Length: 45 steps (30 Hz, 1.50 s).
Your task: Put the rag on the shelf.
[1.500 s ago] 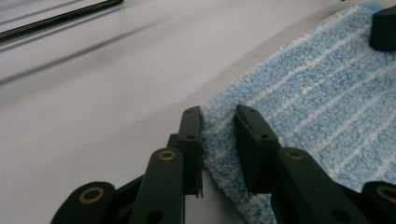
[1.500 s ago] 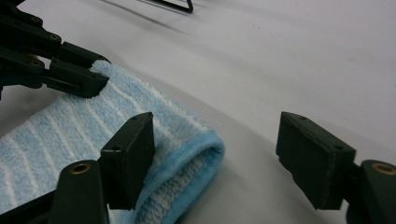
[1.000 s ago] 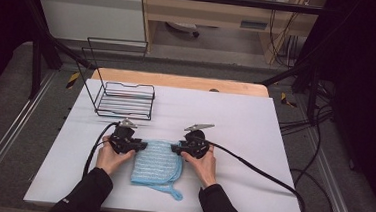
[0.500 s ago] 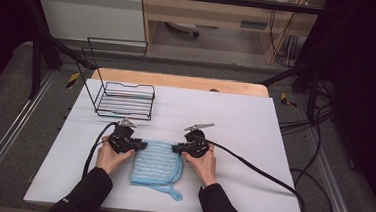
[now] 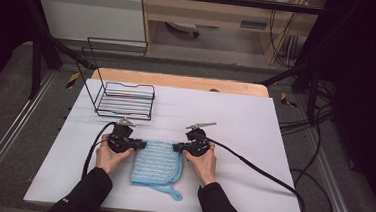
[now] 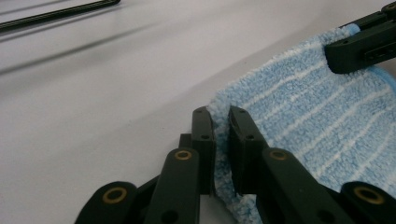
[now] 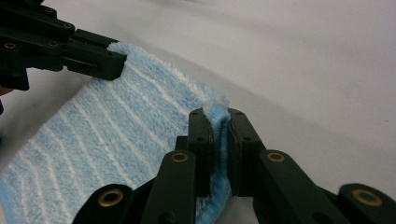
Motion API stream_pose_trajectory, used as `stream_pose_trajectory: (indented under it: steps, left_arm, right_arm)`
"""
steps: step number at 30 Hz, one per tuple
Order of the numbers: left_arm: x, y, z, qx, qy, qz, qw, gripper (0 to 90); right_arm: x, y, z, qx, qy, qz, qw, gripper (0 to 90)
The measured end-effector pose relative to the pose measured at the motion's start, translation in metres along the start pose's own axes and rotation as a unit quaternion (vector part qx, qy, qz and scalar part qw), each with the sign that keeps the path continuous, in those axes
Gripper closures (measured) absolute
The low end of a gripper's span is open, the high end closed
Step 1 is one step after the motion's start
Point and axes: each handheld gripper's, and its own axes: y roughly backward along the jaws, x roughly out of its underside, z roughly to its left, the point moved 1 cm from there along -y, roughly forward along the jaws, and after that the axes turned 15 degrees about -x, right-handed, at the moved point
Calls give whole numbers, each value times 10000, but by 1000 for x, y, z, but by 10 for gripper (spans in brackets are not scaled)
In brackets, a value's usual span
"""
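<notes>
A white worktop (image 5: 254,135) fronts a dark room, with a black wire rack (image 5: 125,100) at about 11 o'clock. The folded blue towel (image 5: 158,160) lies near the front edge at 6 o'clock. The left claw (image 5: 140,145) has just been closing and now pinches the towel's far left corner; the right claw (image 5: 177,147) has likewise just closed, clenched on the far right corner.
</notes>
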Motion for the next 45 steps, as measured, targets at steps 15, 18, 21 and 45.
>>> stream_pose_trajectory:
  steps: [15, 18, 21, 45]
  left_arm:
    - [-5, 21, -2, 61, -9, -441, 9990, 816]
    - [-7, 26, -2, 67, -13, -546, 9985, 816]
    - [-9, 31, -2, 47, -52, -653, 9978, 815]
    - [-23, 68, -16, 94, -262, -1432, 9893, 815]
  right_arm:
    - [-3, 15, 14, -51, 265, -263, 9993, 820]
    - [-4, 19, 19, -70, 326, -352, 9988, 819]
    - [-5, 24, 24, -129, 378, -476, 9981, 818]
    - [-12, 59, 55, 31, 1019, -1058, 9891, 817]
